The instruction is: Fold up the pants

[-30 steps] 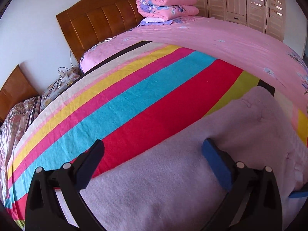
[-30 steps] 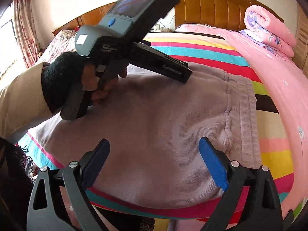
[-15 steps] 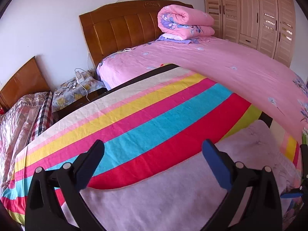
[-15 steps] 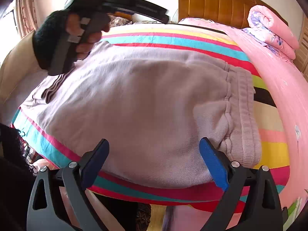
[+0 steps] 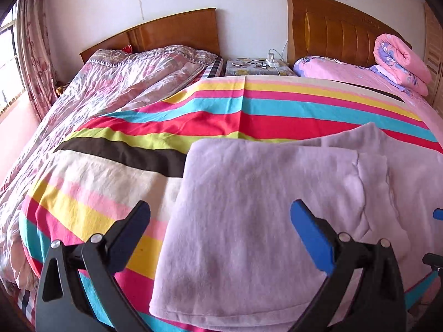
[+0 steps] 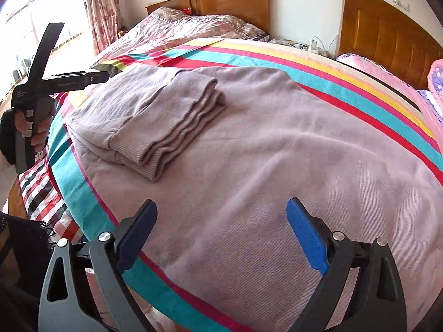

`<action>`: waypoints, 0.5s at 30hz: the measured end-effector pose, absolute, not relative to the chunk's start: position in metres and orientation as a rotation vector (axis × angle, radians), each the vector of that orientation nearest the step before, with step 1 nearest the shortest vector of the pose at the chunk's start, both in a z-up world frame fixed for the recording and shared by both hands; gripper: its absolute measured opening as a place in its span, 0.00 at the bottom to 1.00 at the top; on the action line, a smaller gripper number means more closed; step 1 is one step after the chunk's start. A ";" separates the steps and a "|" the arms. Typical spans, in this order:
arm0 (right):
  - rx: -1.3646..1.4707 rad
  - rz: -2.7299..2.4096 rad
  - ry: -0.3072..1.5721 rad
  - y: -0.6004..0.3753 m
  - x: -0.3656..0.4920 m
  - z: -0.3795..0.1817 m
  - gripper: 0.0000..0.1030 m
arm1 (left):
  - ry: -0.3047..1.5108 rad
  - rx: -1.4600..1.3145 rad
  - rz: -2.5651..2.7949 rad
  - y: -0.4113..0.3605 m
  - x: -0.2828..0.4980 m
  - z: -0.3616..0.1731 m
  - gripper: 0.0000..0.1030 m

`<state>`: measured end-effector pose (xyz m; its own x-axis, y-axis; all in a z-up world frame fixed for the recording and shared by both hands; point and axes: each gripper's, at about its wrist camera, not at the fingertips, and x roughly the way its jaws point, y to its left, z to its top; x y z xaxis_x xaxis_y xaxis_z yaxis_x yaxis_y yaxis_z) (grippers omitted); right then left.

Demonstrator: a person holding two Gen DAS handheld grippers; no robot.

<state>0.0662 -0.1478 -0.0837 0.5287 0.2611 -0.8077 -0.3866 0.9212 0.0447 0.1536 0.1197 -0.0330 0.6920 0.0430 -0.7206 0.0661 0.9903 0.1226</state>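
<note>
- Left wrist view: left gripper [image 5: 220, 225] spread wide, nothing btwn the fingers, hovering over the near edge of the pants [image 5: 249, 207].
- Pants = lilac fleece, lying flat on the striped blanket [image 5: 249, 110]; they fill the frame from centre to 3 o'clock, w/ a folded layer edge toward 2 o'clock.
- Quilted bedspread [image 5: 124, 77] at 10 o'clock, nightstand [image 5: 257, 66] at 12, rolled pink quilt [image 5: 401, 61] at 2.
- Right wrist view: right gripper [image 6: 221, 238] also released, fingers wide apart, empty, above the pants [image 6: 277, 152].
- Leg ends w/ ribbed cuffs [image 6: 155, 149] lie folded back on top of the pants at 10–11 o'clock.
- At 9 o'clock a hand [image 6: 25, 127] holds the left gripper [image 6: 69, 52] off the fabric, beside the bed edge.
</note>
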 end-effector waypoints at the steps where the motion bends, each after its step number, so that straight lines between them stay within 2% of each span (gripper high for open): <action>1: -0.195 0.375 0.929 -0.142 0.062 -0.086 0.91 | 0.819 0.158 -0.004 0.122 0.152 -0.041 0.99; 4: -0.217 0.379 0.950 -0.146 0.055 -0.087 0.91 | 0.872 0.174 0.002 0.130 0.150 -0.067 0.99; 8: -0.255 0.390 1.058 -0.152 0.062 -0.076 0.91 | 0.900 0.136 -0.037 0.136 0.155 -0.069 0.99; 13: -0.118 0.424 0.855 -0.143 0.128 -0.018 0.91 | 0.753 0.161 -0.149 0.117 0.136 -0.022 0.98; 15: -0.082 0.478 0.823 -0.122 0.171 -0.014 0.91 | 0.752 0.161 -0.238 0.102 0.134 -0.021 0.98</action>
<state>0.1713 -0.1215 -0.0141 0.5801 0.3777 -0.7217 -0.4399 0.8909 0.1126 0.1345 0.1018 -0.0213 0.7051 -0.1559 -0.6917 0.2708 0.9608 0.0595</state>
